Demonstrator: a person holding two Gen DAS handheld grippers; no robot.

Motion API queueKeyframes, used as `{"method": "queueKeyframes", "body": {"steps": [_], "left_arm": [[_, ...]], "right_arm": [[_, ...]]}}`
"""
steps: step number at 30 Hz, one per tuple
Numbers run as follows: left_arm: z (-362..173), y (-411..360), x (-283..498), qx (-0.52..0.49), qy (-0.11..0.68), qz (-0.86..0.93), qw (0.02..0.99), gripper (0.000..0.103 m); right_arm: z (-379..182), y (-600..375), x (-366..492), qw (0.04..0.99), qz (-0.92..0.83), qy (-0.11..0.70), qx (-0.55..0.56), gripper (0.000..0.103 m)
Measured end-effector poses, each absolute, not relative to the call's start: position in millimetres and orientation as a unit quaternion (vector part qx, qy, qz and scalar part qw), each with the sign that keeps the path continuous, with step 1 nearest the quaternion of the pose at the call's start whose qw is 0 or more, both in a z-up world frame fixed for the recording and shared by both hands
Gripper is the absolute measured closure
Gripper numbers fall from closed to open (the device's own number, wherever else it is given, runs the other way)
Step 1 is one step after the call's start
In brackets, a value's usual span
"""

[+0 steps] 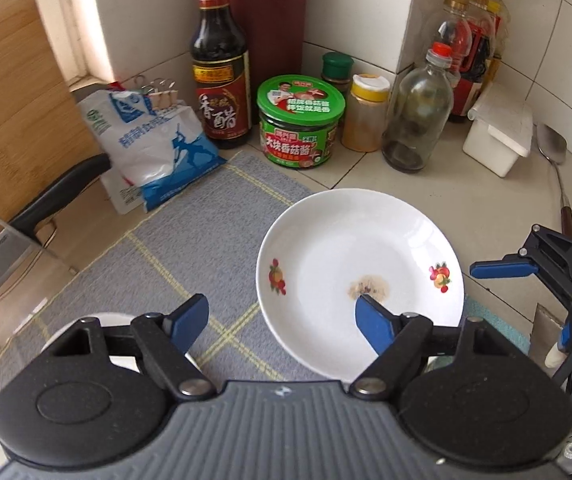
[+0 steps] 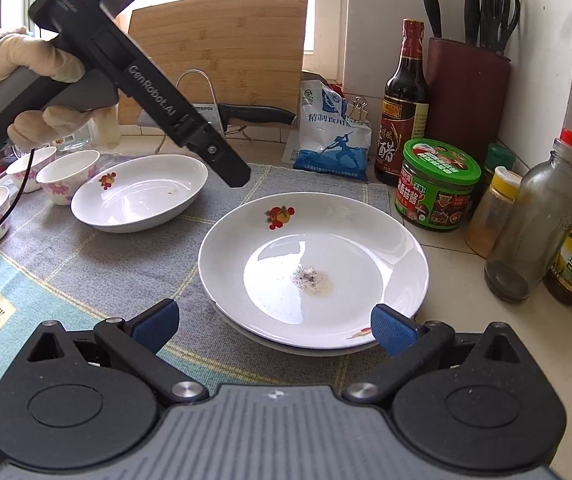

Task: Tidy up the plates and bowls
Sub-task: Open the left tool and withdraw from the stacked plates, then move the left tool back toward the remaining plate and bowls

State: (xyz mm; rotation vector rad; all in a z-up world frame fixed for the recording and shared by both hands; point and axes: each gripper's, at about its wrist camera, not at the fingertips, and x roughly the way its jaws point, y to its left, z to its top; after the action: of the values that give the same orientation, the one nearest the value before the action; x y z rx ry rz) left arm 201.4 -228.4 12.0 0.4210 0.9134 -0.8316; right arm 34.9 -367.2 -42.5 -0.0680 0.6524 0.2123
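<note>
With both tongs apart and empty, the left gripper (image 1: 282, 322) should have clamped the white round ceramic plate (image 2: 312, 268) by its rim, near the grey mat's (image 2: 98, 264) right edge.

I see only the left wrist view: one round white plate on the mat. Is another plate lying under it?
Observer: Yes. In the right wrist view the round plate rests on a second plate; only that one's rim shows.
Operator: Which other dishes are waiting?
Observer: An oval dish lies on the mat, left of the stack and apart from it.
Operator: And bowls?
Observer: Small flowered bowls stand left of the oval dish.
</note>
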Motion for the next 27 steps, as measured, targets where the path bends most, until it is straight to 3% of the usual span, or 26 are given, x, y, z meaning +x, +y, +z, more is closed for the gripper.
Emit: {"method": "queueKeyframes", "body": {"steps": [11, 27], "left_arm": [[4.9, -143.4, 148.8, 0.147, 0.410, -0.276, 0.857, 0.017], [-70.1, -72.8, 143.2, 0.125, 0.433, -0.210, 0.868, 0.017]], "right_arm": [[-33.2, -328.3, 50.8, 0.942, 0.154, 0.295, -0.050, 0.000], [-23.4, -258.8, 73.7, 0.937, 0.126, 0.318, -0.068, 0.000]]}}
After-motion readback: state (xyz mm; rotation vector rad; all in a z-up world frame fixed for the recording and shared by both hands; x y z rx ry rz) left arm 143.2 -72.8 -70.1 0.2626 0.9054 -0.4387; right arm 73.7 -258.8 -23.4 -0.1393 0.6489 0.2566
